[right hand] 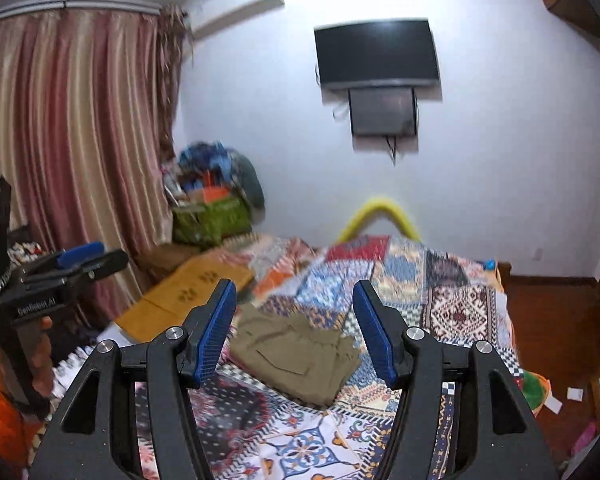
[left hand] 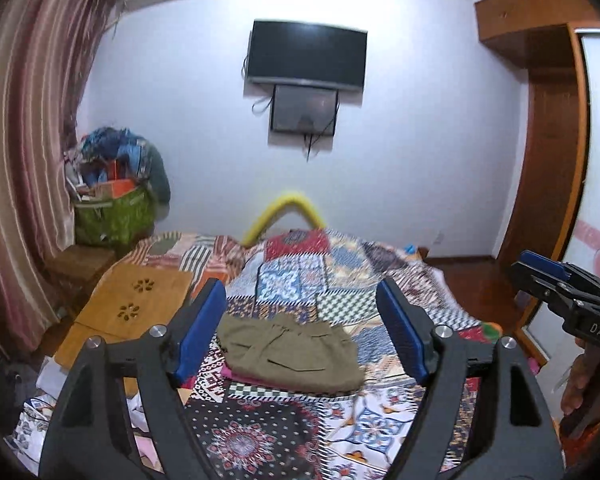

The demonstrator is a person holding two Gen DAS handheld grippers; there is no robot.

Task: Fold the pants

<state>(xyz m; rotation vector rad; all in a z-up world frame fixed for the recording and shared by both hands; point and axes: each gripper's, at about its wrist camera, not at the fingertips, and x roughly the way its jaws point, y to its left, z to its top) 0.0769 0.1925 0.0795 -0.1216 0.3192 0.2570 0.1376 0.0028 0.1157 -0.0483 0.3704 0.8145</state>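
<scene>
Olive-green pants lie folded in a compact rectangle on the patchwork bedspread, on top of something pink. They also show in the right wrist view. My left gripper is open and empty, held above and before the pants. My right gripper is open and empty too, raised above the pants. The right gripper shows at the right edge of the left wrist view; the left gripper shows at the left edge of the right wrist view.
A wooden lap table lies at the bed's left side. A green bag full of things stands by the striped curtain. A yellow curved bar rises at the bed's far end. A television hangs on the wall.
</scene>
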